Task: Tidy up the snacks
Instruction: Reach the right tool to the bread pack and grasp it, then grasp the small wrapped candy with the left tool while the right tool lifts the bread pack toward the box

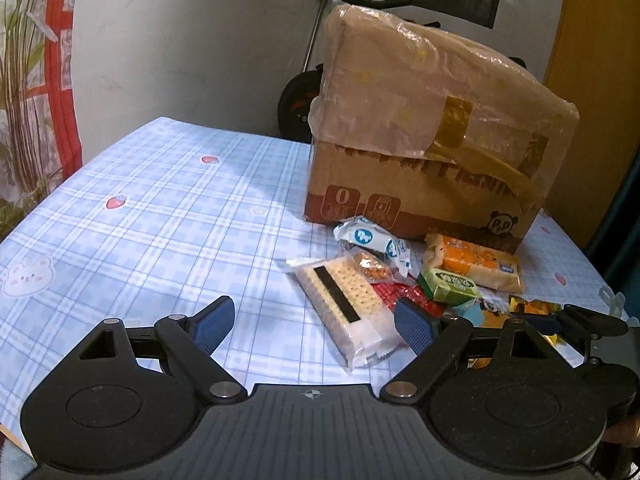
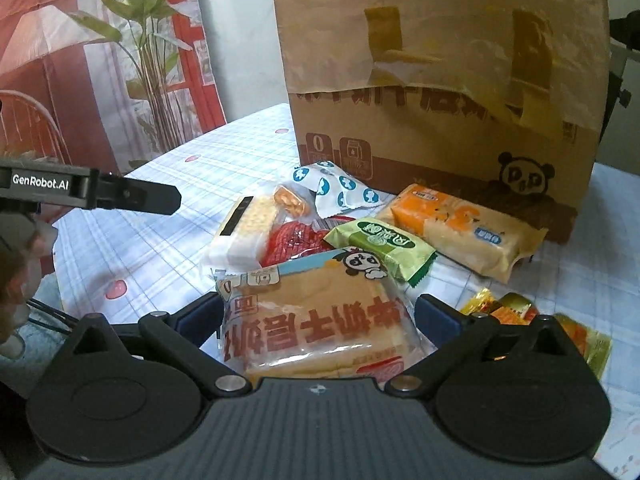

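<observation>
Blue-padded fingers of the left gripper (image 1: 314,322) stand wide apart above the blue checked tablecloth (image 1: 160,216), holding nothing; the clear-wrapped pack of pale crackers (image 1: 344,300) lies between and just beyond them. The right gripper (image 2: 318,320) also stands wide, its fingers on either side of a clear-wrapped bread packet with red lettering (image 2: 316,324); whether the pads press on it I cannot tell. Beyond lie a green wrapped snack (image 2: 380,244), an orange cake packet (image 2: 464,228) and a white blue-spotted sachet (image 2: 340,192), all before the plastic-covered brown cardboard box (image 2: 440,80).
</observation>
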Motion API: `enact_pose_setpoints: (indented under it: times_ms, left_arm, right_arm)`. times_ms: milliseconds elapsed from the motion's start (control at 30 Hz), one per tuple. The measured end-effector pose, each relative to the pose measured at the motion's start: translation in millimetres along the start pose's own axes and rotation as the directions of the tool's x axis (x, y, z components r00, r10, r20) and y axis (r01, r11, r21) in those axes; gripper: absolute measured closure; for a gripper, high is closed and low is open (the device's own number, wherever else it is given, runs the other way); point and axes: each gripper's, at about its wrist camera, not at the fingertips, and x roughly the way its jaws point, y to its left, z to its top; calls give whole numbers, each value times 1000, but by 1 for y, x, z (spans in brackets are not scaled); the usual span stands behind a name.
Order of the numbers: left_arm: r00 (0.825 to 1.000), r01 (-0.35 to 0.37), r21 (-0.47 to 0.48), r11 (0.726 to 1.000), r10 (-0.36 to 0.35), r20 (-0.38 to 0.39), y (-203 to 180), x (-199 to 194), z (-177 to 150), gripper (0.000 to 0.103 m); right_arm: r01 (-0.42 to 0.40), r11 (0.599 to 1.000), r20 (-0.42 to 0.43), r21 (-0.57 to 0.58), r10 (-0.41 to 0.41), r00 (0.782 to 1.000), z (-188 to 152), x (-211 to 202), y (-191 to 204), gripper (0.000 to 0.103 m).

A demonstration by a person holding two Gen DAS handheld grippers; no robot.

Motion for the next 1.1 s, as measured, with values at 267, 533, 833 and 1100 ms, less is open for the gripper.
enact_pose_setpoints:
  times_ms: [267,533,833,1100]
  left_arm:
    - [1000,-3,-7,1000,2,-16,1,4,-2,15]
    - [1000,-1,0,1000,1,-31,-2,9,-2,15]
    - [998,-8,20,1000,9,-54,-5,27,6,30]
    - [995,99,136,986,-96,-27,-25,53,37,71]
  right_arm:
    - [28,999,85,32,-31,996,-8,-21,-2,22]
    - [264,958,272,112,-285,919,3,-44,-21,22]
    - [267,950,228,162,-299,927,-8,-31,-35,22]
    - [236,947,224,216,-283,933,-11,-35,-44,22]
